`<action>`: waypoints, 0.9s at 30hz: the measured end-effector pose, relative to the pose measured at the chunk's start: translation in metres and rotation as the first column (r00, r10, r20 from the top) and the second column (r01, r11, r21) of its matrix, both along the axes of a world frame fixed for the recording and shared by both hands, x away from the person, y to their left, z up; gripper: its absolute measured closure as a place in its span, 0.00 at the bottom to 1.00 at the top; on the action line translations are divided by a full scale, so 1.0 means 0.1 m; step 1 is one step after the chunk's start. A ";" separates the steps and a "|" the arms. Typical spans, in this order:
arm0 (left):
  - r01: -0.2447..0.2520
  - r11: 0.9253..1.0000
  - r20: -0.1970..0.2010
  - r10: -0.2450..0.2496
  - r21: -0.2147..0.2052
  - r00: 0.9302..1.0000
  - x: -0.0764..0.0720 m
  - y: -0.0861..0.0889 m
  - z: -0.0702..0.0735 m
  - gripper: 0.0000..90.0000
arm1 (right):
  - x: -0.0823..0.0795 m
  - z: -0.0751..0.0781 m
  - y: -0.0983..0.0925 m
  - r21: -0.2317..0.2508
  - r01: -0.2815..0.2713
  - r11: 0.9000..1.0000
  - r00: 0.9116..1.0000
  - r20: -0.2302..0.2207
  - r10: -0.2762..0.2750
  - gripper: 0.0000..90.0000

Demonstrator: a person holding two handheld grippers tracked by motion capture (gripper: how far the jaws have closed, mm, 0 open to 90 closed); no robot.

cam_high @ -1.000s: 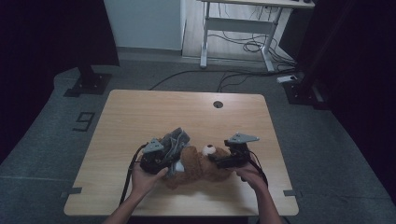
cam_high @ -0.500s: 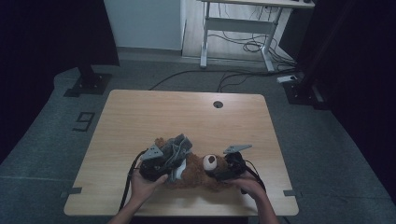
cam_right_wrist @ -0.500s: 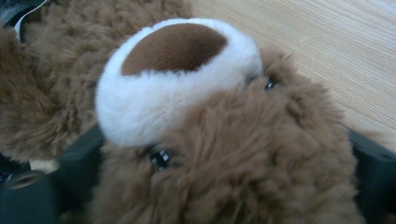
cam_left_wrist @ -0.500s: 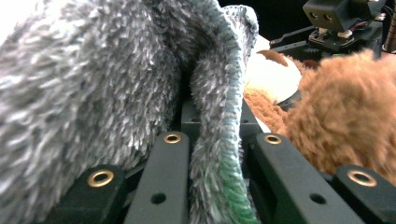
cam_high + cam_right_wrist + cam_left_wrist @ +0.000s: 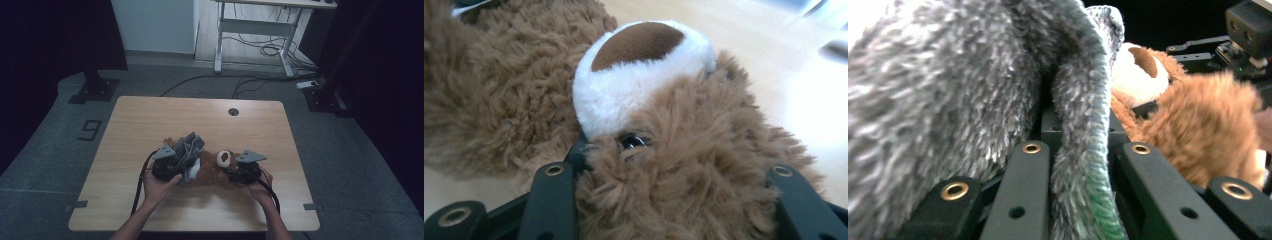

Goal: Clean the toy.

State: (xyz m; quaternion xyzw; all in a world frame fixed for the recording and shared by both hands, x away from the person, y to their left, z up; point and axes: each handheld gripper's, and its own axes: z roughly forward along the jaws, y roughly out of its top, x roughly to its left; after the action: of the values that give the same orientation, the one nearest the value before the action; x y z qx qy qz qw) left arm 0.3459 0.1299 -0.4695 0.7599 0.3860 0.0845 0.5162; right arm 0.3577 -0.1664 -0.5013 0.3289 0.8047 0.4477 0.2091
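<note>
High view is showing the left hand-held gripper [image 5: 187, 161] clamping a fold of grey cloth [image 5: 189, 149], and the left gripper view is showing that fold [image 5: 1075, 150] sitting pinched between its narrow jaws. Just to that gripper's right, a brown teddy bear [image 5: 212, 172] is lying on the tabletop [image 5: 150, 120], touching the cloth. Right hand-held gripper [image 5: 231, 174] is pressing in on the bear's head [image 5: 674, 165], its jaws having just been closing, and the right gripper view is showing the head filling the gap between them.
</note>
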 end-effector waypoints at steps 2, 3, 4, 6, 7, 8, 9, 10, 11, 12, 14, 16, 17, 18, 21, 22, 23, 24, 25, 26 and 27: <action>0.002 1.000 -0.003 -0.002 -0.009 1.000 -0.01 0.04 0.02 0.88 | 0.00 -0.01 -0.01 -0.001 -0.022 1.000 0.999 0.049 0.022 0.53; 0.002 1.000 -0.001 -0.002 -0.021 1.000 -0.03 0.08 0.04 0.88 | 0.00 -0.02 -0.02 -0.001 -0.028 1.000 0.998 0.059 0.028 0.52; -0.005 0.999 0.002 0.005 -0.041 1.000 -0.05 0.13 0.06 0.88 | -0.01 -0.03 -0.04 0.001 -0.033 0.999 0.997 0.064 0.033 0.51; -0.019 0.997 0.007 0.019 -0.078 1.000 -0.09 0.24 0.12 0.88 | -0.04 -0.07 -0.08 0.012 -0.057 0.998 0.995 0.080 0.056 0.47; -0.024 0.995 0.013 0.026 -0.093 1.000 -0.11 0.31 0.17 0.88 | -0.06 -0.10 -0.10 0.015 -0.063 0.998 0.995 0.083 0.062 0.46; -0.033 0.994 0.020 0.035 -0.104 0.999 -0.13 0.37 0.21 0.88 | -0.09 -0.12 -0.12 0.020 -0.071 0.997 0.993 0.092 0.069 0.44; -0.042 0.992 0.026 0.045 -0.115 0.999 -0.14 0.42 0.27 0.88 | -0.12 -0.14 -0.13 0.024 -0.084 0.996 0.991 0.106 0.081 0.43; -0.051 0.991 0.033 0.055 -0.123 0.998 -0.15 0.48 0.32 0.87 | -0.15 -0.15 -0.14 0.027 -0.094 0.995 0.989 0.119 0.090 0.42; -0.058 0.990 0.041 0.064 -0.126 0.997 -0.14 0.52 0.38 0.87 | -0.17 -0.16 -0.15 0.022 -0.100 0.995 0.987 0.126 0.097 0.42; -0.066 0.990 0.047 0.073 -0.124 0.996 -0.13 0.57 0.44 0.87 | -0.20 -0.17 -0.15 0.017 -0.109 0.994 0.985 0.137 0.105 0.41; -0.080 0.990 0.049 0.086 -0.116 0.995 -0.09 0.62 0.51 0.87 | -0.23 -0.18 -0.15 0.011 -0.116 0.993 0.982 0.149 0.113 0.41; -0.081 0.992 0.011 0.083 -0.097 0.997 0.00 0.63 0.52 0.86 | -0.24 -0.19 -0.16 0.013 -0.121 0.993 0.980 0.158 0.117 0.40; -0.080 0.993 -0.013 0.080 -0.086 0.997 0.06 0.63 0.50 0.86 | -0.25 -0.20 -0.16 0.015 -0.123 0.992 0.980 0.162 0.119 0.40; -0.073 0.995 -0.049 0.069 -0.072 0.996 0.12 0.61 0.45 0.86 | -0.25 -0.21 -0.16 0.017 -0.124 0.992 0.978 0.169 0.119 0.40; -0.007 1.000 -0.153 0.008 0.009 0.988 0.20 0.46 0.24 0.86 | -0.27 -0.22 -0.17 0.014 -0.125 0.992 0.976 0.179 0.121 0.38; 0.005 0.999 -0.159 0.001 0.034 0.987 0.19 0.41 0.17 0.86 | -0.27 -0.22 -0.17 0.012 -0.119 0.993 0.978 0.174 0.115 0.38; 0.010 0.999 -0.163 -0.004 0.036 0.987 0.17 0.38 0.12 0.86 | -0.27 -0.22 -0.17 0.012 -0.114 0.993 0.979 0.169 0.111 0.38; 0.015 0.999 -0.166 -0.009 0.036 0.986 0.15 0.36 0.07 0.86 | -0.27 -0.22 -0.16 0.012 -0.109 0.994 0.981 0.165 0.106 0.38; 0.013 0.999 -0.167 -0.006 0.043 0.986 0.13 0.35 0.02 0.86 | -0.26 -0.22 -0.16 0.015 -0.104 0.994 0.982 0.162 0.100 0.38; 0.006 0.999 -0.165 0.003 0.053 0.986 0.12 0.35 -0.02 0.87 | -0.26 -0.22 -0.16 0.017 -0.100 0.995 0.983 0.156 0.096 0.38; -0.002 0.998 -0.165 0.012 0.064 0.986 0.10 0.37 -0.05 0.87 | -0.26 -0.23 -0.16 0.019 -0.098 0.995 0.984 0.152 0.094 0.38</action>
State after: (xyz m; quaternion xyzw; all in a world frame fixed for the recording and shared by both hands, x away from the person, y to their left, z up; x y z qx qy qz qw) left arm 0.3564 0.1666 -0.4743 0.7789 0.4272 0.0355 0.4577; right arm 0.3321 -0.1826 -0.5238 0.2579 0.7954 0.4916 0.2431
